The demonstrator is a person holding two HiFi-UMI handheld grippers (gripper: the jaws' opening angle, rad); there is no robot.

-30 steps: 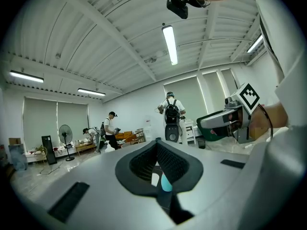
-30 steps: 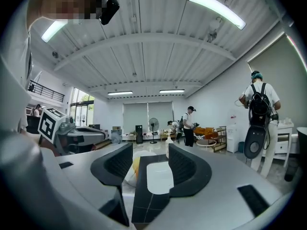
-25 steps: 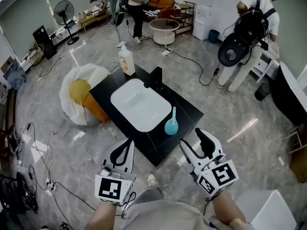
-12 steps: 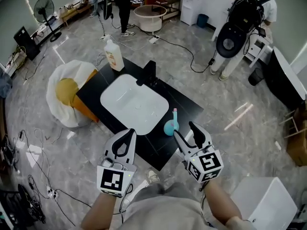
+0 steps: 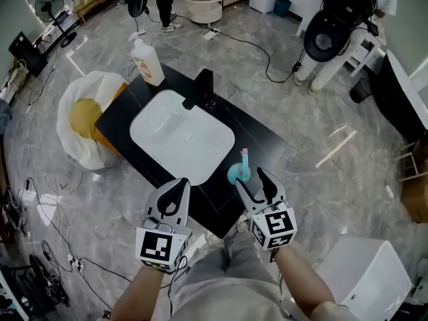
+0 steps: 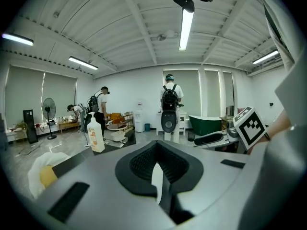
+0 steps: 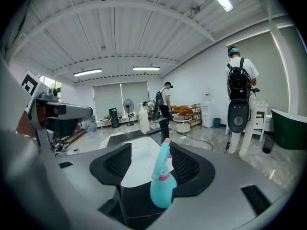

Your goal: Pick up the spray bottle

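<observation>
A black table with a white sink, a black tap and a soap bottle at its far corner stands on a grey marbled floor. Cables trail over the floor, and a white and yellow beanbag lies beside the table.

The teal spray bottle stands upright near the table's near edge, between the wide-apart jaws of the right tongs. It is nearer the right jaw; whether it touches is unclear. The left tongs hover over the near edge, closed on nothing.

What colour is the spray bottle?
The spray bottle is turquoise with pink trim, clearest in the right gripper view.
</observation>
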